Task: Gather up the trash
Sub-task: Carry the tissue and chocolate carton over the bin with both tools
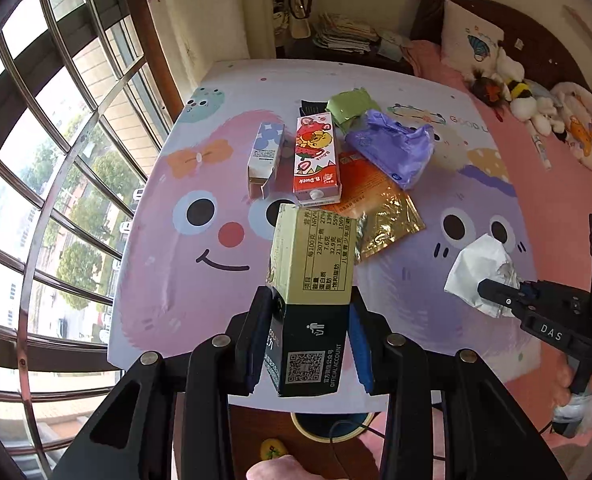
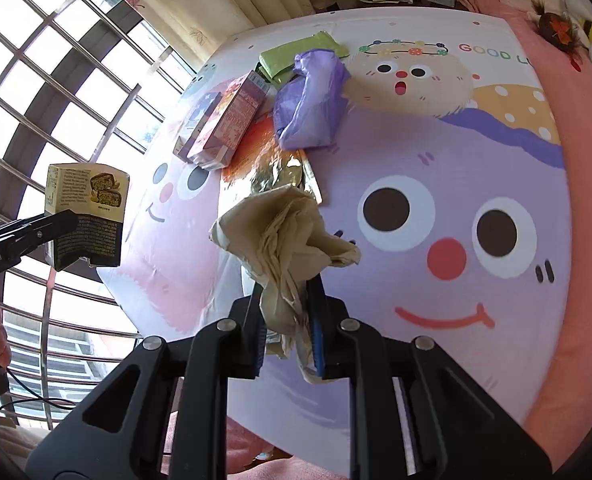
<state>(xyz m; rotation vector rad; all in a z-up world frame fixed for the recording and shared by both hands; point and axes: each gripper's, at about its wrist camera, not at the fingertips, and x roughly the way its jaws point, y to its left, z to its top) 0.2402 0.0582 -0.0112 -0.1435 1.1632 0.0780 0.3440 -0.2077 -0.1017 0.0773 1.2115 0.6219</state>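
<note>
Left wrist view: left gripper (image 1: 310,344) clamps a snack box (image 1: 312,280), right gripper (image 2: 285,336) pinches crumpled paper (image 2: 283,240), both lifted above table (image 1: 436,360). Carry step; next needs a bin, none visible.

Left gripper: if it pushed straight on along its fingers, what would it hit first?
Probably the red strawberry carton on the table, straight beyond the box held by the left gripper; depth is unclear.

Orange packet (image 1: 366,184) lies partly hidden under cartons.
</note>
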